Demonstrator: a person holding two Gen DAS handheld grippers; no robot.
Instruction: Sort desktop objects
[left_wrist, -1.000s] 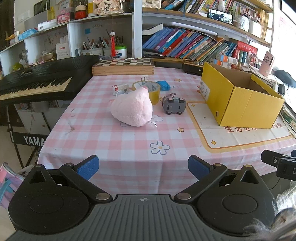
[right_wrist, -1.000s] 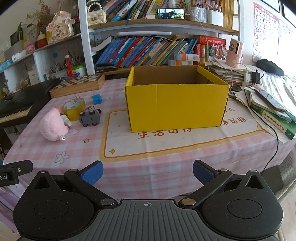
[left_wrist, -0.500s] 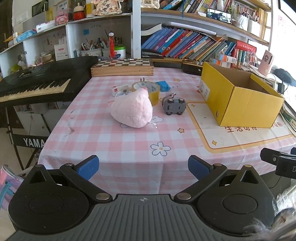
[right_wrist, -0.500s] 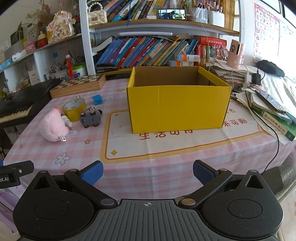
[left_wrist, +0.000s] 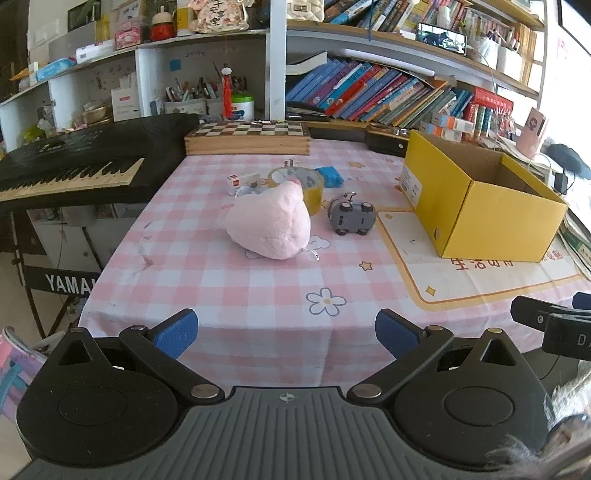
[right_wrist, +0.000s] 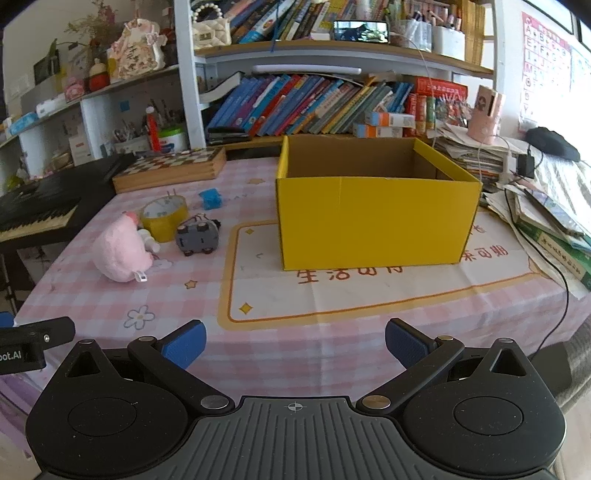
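A pink plush toy (left_wrist: 271, 227) (right_wrist: 120, 254) lies on the pink checked tablecloth (left_wrist: 236, 291). Behind it stands a yellow tape roll (left_wrist: 299, 182) (right_wrist: 162, 218), and a grey toy car (left_wrist: 352, 218) (right_wrist: 197, 238) sits to its right. A blue block (left_wrist: 330, 175) (right_wrist: 210, 198) and a small white box (left_wrist: 242, 181) lie further back. An open yellow cardboard box (left_wrist: 476, 199) (right_wrist: 373, 214) stands on the right and looks empty. My left gripper (left_wrist: 284, 330) hangs open at the table's near edge, facing the plush. My right gripper (right_wrist: 293, 341) is open too, in front of the box.
A wooden chessboard case (left_wrist: 247, 138) lies at the table's back. A black keyboard (left_wrist: 70, 166) stands off the left side. Bookshelves (right_wrist: 314, 107) run behind. Stacked books and a cable (right_wrist: 546, 236) crowd the right edge.
Both grippers have edged slightly forward toward the table. Nothing on the table has moved, and both stay open.
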